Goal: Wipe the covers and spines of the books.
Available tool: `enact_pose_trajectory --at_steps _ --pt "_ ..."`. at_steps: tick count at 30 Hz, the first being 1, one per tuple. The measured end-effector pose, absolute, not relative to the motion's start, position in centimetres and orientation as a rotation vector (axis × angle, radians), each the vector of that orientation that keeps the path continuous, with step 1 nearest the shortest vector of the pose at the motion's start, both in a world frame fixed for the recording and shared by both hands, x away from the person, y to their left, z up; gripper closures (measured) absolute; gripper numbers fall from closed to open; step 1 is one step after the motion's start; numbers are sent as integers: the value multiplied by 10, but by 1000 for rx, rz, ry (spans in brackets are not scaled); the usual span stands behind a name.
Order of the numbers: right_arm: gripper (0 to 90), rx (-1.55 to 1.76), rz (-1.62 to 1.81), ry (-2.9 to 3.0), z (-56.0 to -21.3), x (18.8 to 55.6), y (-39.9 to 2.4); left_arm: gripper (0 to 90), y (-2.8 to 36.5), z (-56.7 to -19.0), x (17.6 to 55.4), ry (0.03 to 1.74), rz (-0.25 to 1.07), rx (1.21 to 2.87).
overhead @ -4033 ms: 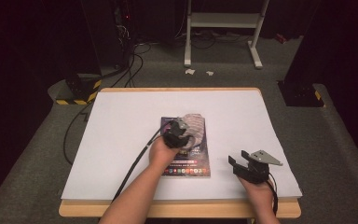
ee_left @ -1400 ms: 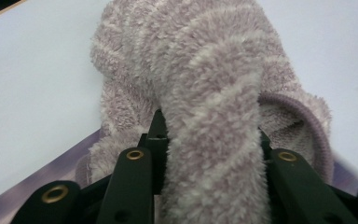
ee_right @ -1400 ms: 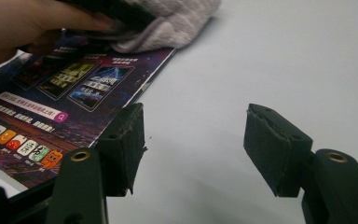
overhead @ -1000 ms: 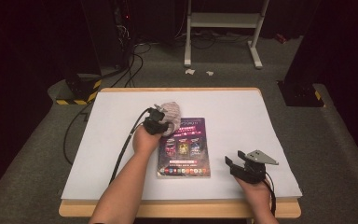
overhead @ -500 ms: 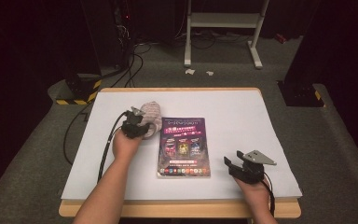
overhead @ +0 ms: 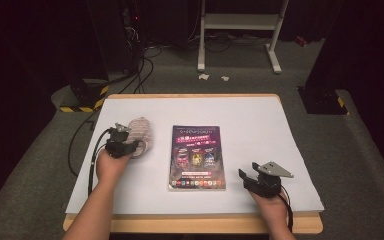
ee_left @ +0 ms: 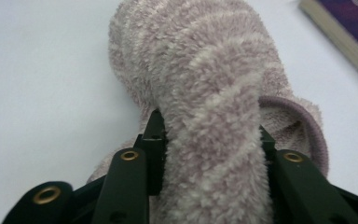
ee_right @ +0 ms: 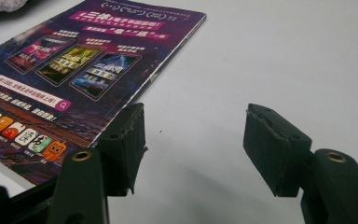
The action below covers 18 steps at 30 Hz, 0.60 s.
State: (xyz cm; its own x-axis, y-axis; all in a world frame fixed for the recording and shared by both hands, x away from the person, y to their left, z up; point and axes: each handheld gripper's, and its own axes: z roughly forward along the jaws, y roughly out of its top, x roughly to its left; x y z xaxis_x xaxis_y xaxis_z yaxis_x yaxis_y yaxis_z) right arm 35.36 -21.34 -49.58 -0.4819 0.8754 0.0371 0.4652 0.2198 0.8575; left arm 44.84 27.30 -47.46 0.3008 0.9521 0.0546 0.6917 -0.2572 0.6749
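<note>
High view: a white-covered worktop (overhead: 280,125) carries a purple booklet (overhead: 196,156) lying flat near its middle. To the left of the booklet and clear of it lies a fuzzy pinkish sock (overhead: 141,134), with the left claw (overhead: 128,145) set against its near end; the person's left hand (overhead: 111,165) and forearm come up from the bottom edge behind it. The right claw (overhead: 250,178) rests on the worktop just right of the booklet's near corner, apart from it, with the right hand (overhead: 269,206) behind. Left gripper view: the sock (ee_left: 205,88) runs up the middle of the picture and lies on the white surface, its striped pile pressed between the two black jaws, so the left claw (ee_left: 209,154) is grasping the sock, though its jaws have just been opening a little; the ribbed cuff of the sock shows at the right, and a corner of the booklet (ee_left: 349,32) sits at upper right. Right gripper view: the right claw (ee_right: 193,149) is released, its jaws spread with bare worktop between them; the booklet (ee_right: 74,70) lies to the left, its edge passing behind the left jaw.
</note>
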Motion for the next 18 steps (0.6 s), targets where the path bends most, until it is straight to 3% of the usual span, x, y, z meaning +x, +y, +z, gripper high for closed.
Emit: enact_pose_trajectory --at_steps 5,14,18 --pt "389 1236 1185 2038 -496 353 -213 534 281 -482 443 1476 610 1997" --pt "389 1232 1183 2041 -496 354 -212 294 276 -472 432 1428 607 1986" --pt "390 1232 1186 2042 -496 353 -212 260 270 -467 426 1410 619 1982"
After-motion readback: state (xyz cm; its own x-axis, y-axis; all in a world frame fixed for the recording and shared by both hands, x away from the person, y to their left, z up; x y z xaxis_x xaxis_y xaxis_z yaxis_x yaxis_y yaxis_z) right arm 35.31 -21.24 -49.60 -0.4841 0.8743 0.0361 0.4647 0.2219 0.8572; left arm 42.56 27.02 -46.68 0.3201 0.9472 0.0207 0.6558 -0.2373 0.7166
